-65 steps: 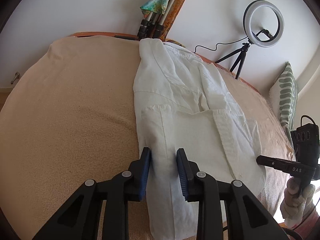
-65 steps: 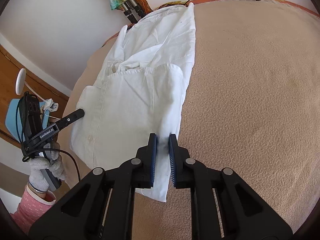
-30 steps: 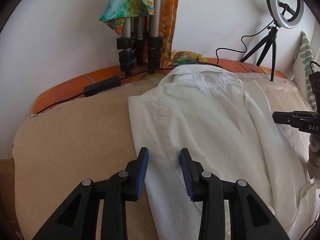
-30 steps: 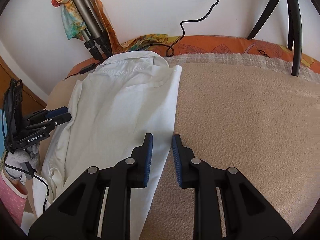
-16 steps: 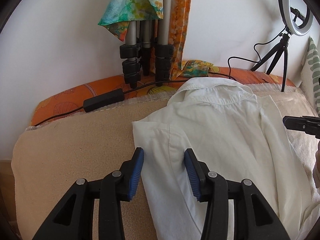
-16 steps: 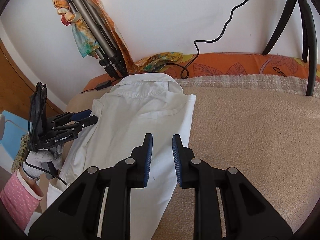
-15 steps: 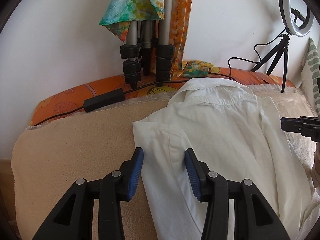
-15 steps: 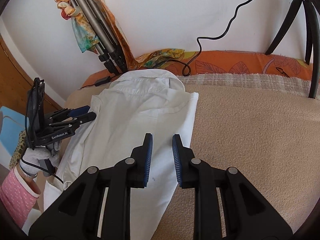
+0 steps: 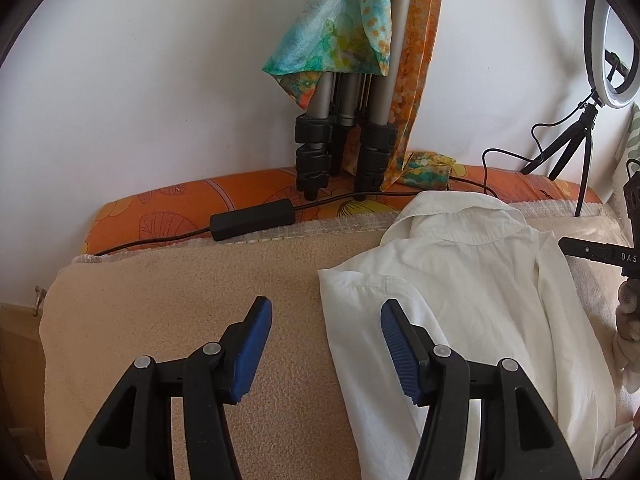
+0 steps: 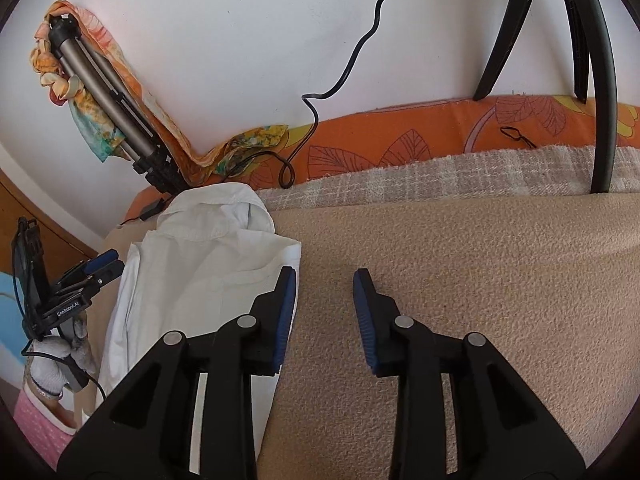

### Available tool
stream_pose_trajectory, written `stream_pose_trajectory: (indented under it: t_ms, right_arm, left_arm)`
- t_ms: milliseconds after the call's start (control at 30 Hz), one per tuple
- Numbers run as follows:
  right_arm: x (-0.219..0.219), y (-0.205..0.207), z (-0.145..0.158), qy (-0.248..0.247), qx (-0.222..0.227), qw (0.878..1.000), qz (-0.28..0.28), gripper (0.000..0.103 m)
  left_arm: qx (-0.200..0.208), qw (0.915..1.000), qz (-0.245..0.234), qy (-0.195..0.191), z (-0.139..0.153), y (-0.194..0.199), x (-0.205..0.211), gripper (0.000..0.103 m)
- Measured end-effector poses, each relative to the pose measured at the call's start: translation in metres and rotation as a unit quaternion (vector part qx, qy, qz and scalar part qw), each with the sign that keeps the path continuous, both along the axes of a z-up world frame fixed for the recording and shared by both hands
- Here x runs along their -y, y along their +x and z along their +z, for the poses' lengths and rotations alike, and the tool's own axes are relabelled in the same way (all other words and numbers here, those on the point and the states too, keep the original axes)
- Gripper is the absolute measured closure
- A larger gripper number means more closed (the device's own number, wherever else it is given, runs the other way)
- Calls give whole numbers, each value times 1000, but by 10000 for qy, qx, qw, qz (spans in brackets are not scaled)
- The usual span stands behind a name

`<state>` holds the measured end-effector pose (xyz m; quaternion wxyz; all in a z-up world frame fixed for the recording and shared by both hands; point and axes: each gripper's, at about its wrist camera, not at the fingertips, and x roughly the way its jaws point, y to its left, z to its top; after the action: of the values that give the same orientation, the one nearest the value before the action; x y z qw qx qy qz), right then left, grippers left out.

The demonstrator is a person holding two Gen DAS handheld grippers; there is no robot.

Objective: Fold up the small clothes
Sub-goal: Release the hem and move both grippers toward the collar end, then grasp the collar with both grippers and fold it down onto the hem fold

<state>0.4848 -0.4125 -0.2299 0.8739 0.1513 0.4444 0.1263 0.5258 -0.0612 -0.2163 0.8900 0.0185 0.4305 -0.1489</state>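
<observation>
A white shirt (image 9: 472, 304) lies folded lengthways on the beige blanket (image 9: 180, 308), collar towards the wall. My left gripper (image 9: 326, 318) straddles the shirt's left shoulder edge; its jaws are opening and the blue pads (image 9: 256, 332) stand clear of the cloth. In the right wrist view the shirt (image 10: 200, 276) lies left of my right gripper (image 10: 324, 294), whose jaws are opening over bare blanket (image 10: 500, 280); its left pad (image 10: 286, 300) is level with the shirt's right edge. Each view shows the other gripper at the shirt's far side: right gripper (image 9: 592, 250), left gripper (image 10: 92, 270).
A folded tripod (image 9: 344, 132) draped with a colourful scarf (image 9: 336, 28) leans on the wall behind the collar. A black power brick (image 9: 252, 220) and cable lie on the orange mattress edge (image 9: 160, 216). A ring light (image 9: 608, 36) stands at the back right. A gloved hand (image 10: 48, 356) holds the left gripper.
Both grippers moved up the shirt from its hem end to the collar end by the wall. Their jaws have spread wider, and the right gripper now has only blanket between its pads.
</observation>
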Motion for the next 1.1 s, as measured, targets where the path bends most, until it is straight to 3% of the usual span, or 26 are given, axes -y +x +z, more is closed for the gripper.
stream_pose_trajectory:
  t_ms: [167,200,233,333,433,700,900,933,967,1033,1100]
  right_arm:
    - [-17,7,-2,-145,-21,9995,295,71]
    - [-20,9,-2,-125,-33,9993,350,71]
    - [-22,10,-3,-99,-61,9991,399,72]
    - [-27,14,-4,100,-133,9986,495,97]
    - [-32,11,4,37,-25,9989,460,98]
    - [-19,-17,57,436,452,9970,452,100]
    - [-22,-39,80,439,518,9954,673,100]
    - [-25,-39,76,348,421,9966,609,97]
    - [-24,-37,72,258,298,9980,493,83]
    - [-18,-36,59,176,277,9991,251,67]
    - [-13,-27,43,301,144,9993,148,67]
  left_arm:
    - [-270,9994,10,-235,-14,9,8,54]
    - [-237,9993,-1,-273,-14,9,10,60]
    - [-255,9991,-23,-326,-13,11,11,76]
    - [-380,9974,4,-610,-10,13,12,102]
    - [-316,9968,31,-739,4,8,9,103]
    - [46,9938,-53,-1111,59,-25,-1,103]
    - [230,9951,-227,-935,84,-46,5,103]
    - [208,9956,-231,-880,84,-44,6,103]
    - [202,9959,-208,-859,83,-43,6,103]
    - [164,9960,-126,-864,80,-40,3,103]
    - [107,9968,-59,-789,74,-33,4,103]
